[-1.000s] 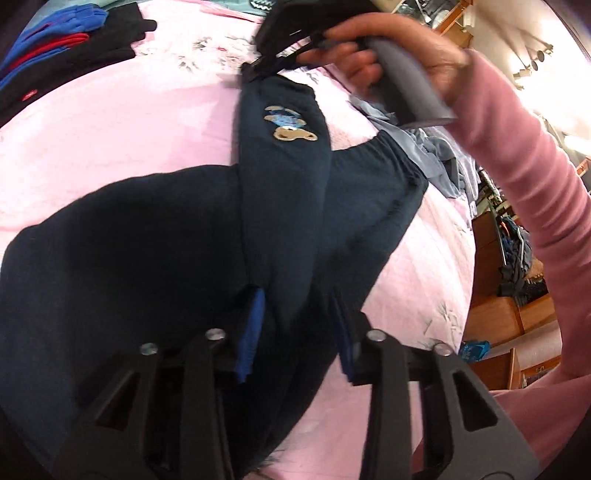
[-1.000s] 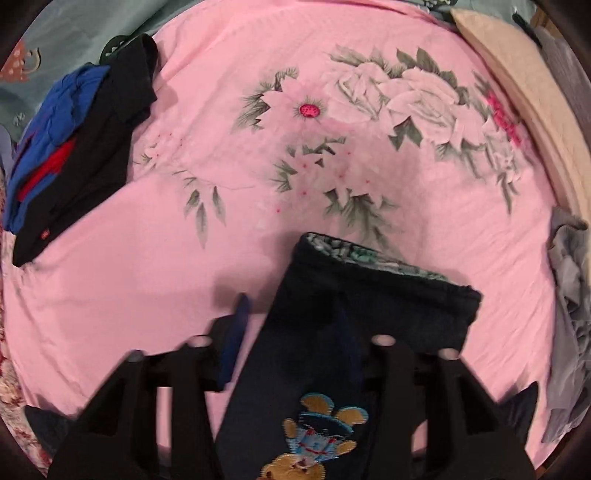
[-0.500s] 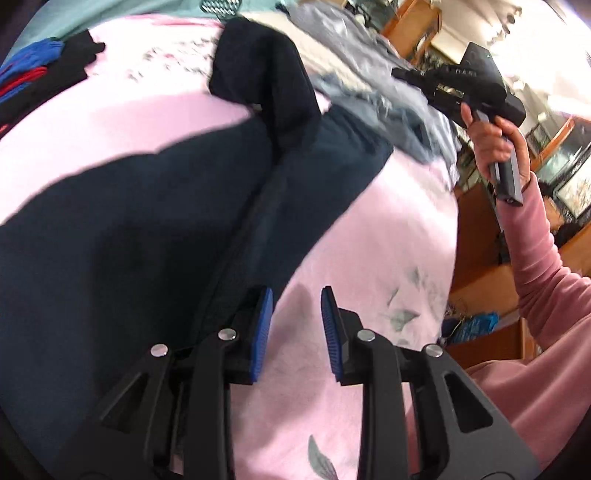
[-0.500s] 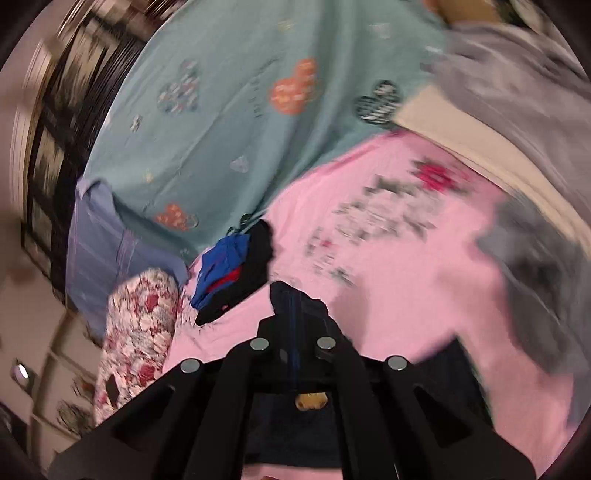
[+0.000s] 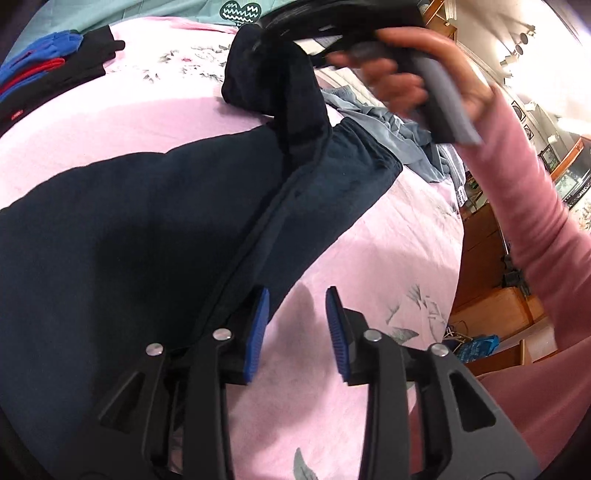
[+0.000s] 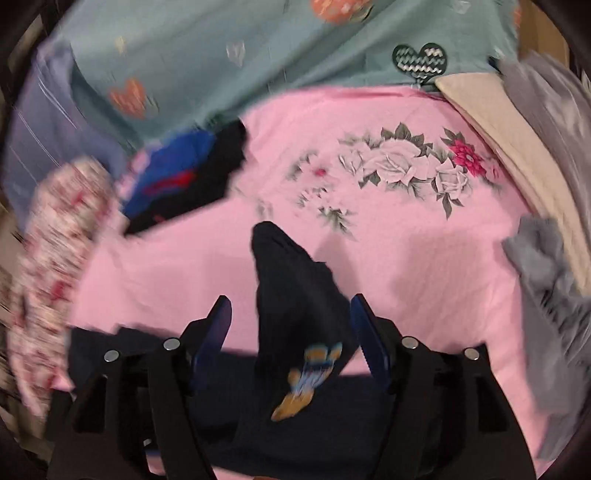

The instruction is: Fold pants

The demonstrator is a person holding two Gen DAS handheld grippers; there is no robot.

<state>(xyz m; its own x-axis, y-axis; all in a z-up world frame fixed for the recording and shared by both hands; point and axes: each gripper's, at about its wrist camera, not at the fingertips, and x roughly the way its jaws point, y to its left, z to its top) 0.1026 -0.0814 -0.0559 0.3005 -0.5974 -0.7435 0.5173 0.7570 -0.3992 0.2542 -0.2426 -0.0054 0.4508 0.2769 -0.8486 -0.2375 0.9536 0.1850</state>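
Note:
Dark navy pants (image 5: 155,229) lie on the pink floral bedsheet (image 5: 129,122). One raised end of them (image 5: 280,92) stands bunched up under my right gripper (image 5: 273,33). In the right wrist view that fabric, with a cartoon patch (image 6: 306,376), sits between the pads of my right gripper (image 6: 291,339), whose jaws are spread apart and do not touch it. My left gripper (image 5: 295,328) is open and empty over bare sheet, just right of the pants' edge.
A folded pile of black, blue and red clothes (image 5: 48,77) lies at the far left of the bed. Grey-blue garments (image 5: 399,129) are heaped at the right. A teal heart-print cover (image 6: 229,55) and a cream pillow (image 6: 509,129) lie beyond.
My left gripper let go of the pants and now sits open over the sheet. My right gripper lifted the pant end while shut, then opened with the fabric still between its pads.

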